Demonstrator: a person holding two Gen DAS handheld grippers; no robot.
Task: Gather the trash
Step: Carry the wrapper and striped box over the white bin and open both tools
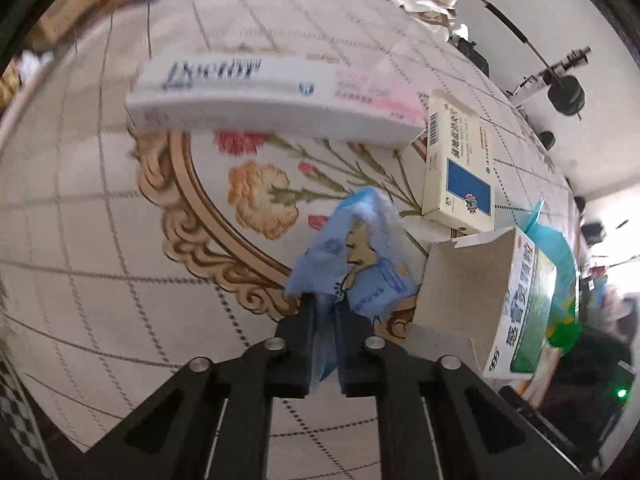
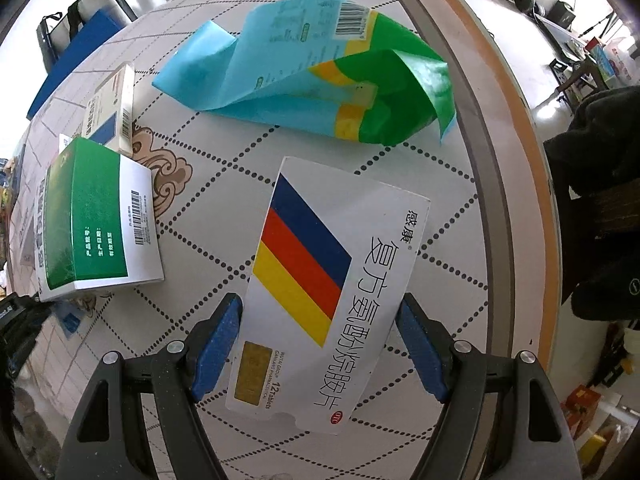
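Trash is held in both grippers above the patterned table (image 2: 208, 216). A crumpled blue wrapper (image 1: 352, 256) is pinched between the nearly closed fingers of the left gripper (image 1: 323, 312); a flat striped pill box (image 2: 320, 292) is clamped across its width by the wide-set blue pads (image 2: 216, 344) of the right gripper (image 2: 320, 340). Both grips should be kept firm during carrying, since the thin wrapper is likely to slip. A long white box (image 1: 272, 100), a cream box (image 1: 460, 168), a green-and-white box (image 2: 96, 216) and a teal bag (image 2: 312, 72) are left on the table. No bin is in view.
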